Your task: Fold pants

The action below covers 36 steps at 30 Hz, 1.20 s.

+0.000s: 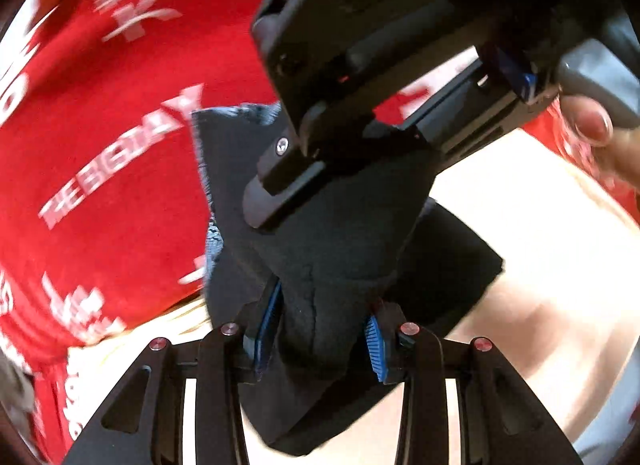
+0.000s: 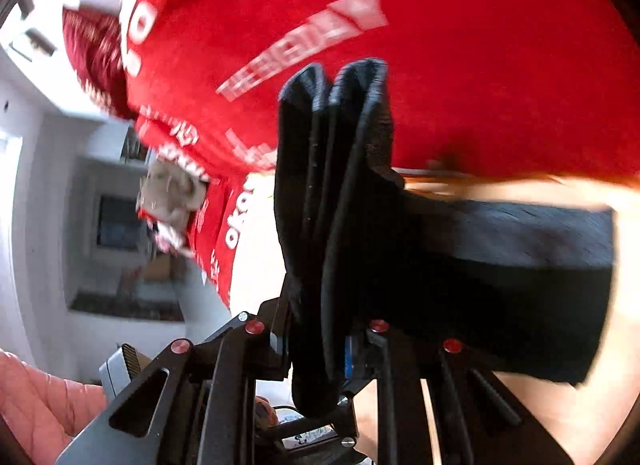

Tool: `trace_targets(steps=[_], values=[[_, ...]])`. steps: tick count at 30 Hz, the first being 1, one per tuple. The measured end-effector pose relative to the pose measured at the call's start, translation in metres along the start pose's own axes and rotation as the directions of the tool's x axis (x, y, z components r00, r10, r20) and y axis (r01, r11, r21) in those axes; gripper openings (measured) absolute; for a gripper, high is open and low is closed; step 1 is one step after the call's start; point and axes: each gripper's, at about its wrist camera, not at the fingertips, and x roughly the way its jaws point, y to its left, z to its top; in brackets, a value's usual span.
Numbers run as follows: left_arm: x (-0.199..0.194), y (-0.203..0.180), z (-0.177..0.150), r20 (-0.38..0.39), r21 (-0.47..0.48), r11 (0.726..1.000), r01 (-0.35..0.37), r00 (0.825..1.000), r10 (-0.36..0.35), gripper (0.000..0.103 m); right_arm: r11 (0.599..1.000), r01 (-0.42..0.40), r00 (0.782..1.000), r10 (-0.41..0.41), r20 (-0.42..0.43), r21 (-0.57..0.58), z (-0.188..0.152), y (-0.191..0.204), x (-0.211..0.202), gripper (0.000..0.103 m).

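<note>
The black pants (image 1: 336, 249) hang bunched in the air between both grippers. My left gripper (image 1: 318, 339) is shut on a thick fold of the pants between its blue pads (image 1: 268, 325). The right gripper (image 1: 280, 185) shows in the left wrist view just above, its black fingers clamped on the same cloth. In the right wrist view my right gripper (image 2: 320, 345) is shut on several stacked folds of the pants (image 2: 340, 193), which stand up from the jaws; another part of the cloth trails off to the right.
A red cloth with white lettering (image 1: 100, 145) fills the background, also in the right wrist view (image 2: 480, 65). A pale surface (image 1: 540, 265) lies below the pants. A hand (image 1: 592, 125) holds the right gripper's handle. A room with white walls (image 2: 60, 185) shows at left.
</note>
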Motion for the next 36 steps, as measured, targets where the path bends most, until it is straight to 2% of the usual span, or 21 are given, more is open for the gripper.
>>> trace_targets(steps=[3, 6, 11, 14, 17, 20, 22, 24, 26, 27, 30, 32, 33, 35, 36], values=[[0.026, -0.045, 0.003, -0.033, 0.064, 0.998, 0.016, 0.999, -0.013, 0.039, 0.997, 0.017, 0.999, -0.019, 0.028, 0.071, -0.016, -0.049, -0.017, 0.019], [0.058, -0.079, 0.004, -0.100, 0.104, 0.994, 0.041, 0.995, -0.031, 0.039, 0.988, 0.028, 0.999, -0.033, 0.033, 0.150, -0.033, -0.103, -0.025, 0.020], [0.088, -0.102, 0.000, -0.142, 0.157, 0.987, 0.030, 0.990, -0.008, 0.039, 0.964, 0.044, 0.998, -0.053, 0.028, 0.263, -0.046, -0.169, -0.017, 0.020], [0.089, -0.109, -0.001, -0.129, 0.202, 0.979, 0.005, 0.991, 0.022, 0.045, 0.946, 0.023, 0.998, -0.039, 0.043, 0.323, -0.054, -0.192, -0.011, 0.020], [0.083, -0.110, -0.002, -0.130, 0.234, 0.972, 0.004, 0.991, 0.027, 0.046, 0.932, 0.007, 0.998, -0.031, 0.061, 0.361, -0.061, -0.199, -0.010, 0.023], [0.070, -0.088, -0.016, -0.149, 0.200, 0.979, 0.032, 0.989, -0.001, 0.049, 0.929, 0.047, 0.995, -0.076, 0.063, 0.366, -0.064, -0.193, -0.014, 0.023], [0.057, -0.076, -0.018, -0.146, 0.173, 0.984, 0.037, 0.989, -0.012, 0.077, 0.929, 0.097, 0.990, -0.125, 0.058, 0.357, -0.065, -0.185, -0.029, 0.024], [0.043, -0.060, -0.023, -0.121, 0.148, 0.988, 0.038, 0.992, -0.020, 0.078, 0.922, 0.194, 0.974, -0.222, 0.047, 0.335, -0.067, -0.181, -0.040, 0.027], [0.034, -0.046, -0.029, -0.133, 0.130, 0.990, 0.045, 0.991, -0.027, 0.078, 0.898, 0.320, 0.938, -0.346, 0.034, 0.302, -0.072, -0.175, -0.054, 0.027], [0.031, -0.037, -0.032, -0.150, 0.112, 0.993, 0.045, 0.988, -0.027, 0.078, 0.891, 0.342, 0.929, -0.368, 0.036, 0.297, -0.074, -0.173, -0.058, 0.027], [0.029, -0.013, -0.040, -0.229, 0.002, 0.998, 0.059, 0.972, -0.056, 0.078, 0.865, 0.383, 0.905, -0.421, 0.056, 0.324, -0.084, -0.164, -0.072, 0.027], [0.033, 0.003, -0.045, -0.261, -0.044, 0.998, 0.034, 0.964, -0.044, 0.078, 0.850, 0.397, 0.891, -0.447, 0.075, 0.346, -0.092, -0.157, -0.080, 0.027], [0.031, 0.004, -0.046, -0.276, -0.047, 0.999, 0.008, 0.961, -0.020, 0.078, 0.847, 0.397, 0.889, -0.451, 0.083, 0.353, -0.095, -0.153, -0.082, 0.027], [0.034, 0.016, -0.053, -0.299, -0.048, 0.998, -0.043, 0.954, 0.027, 0.078, 0.856, 0.373, 0.900, -0.428, 0.086, 0.357, -0.105, -0.148, -0.082, 0.027], [0.036, 0.022, -0.056, -0.308, -0.063, 0.997, -0.045, 0.951, 0.024, 0.078, 0.860, 0.367, 0.904, -0.419, 0.080, 0.354, -0.109, -0.143, -0.077, 0.027]])
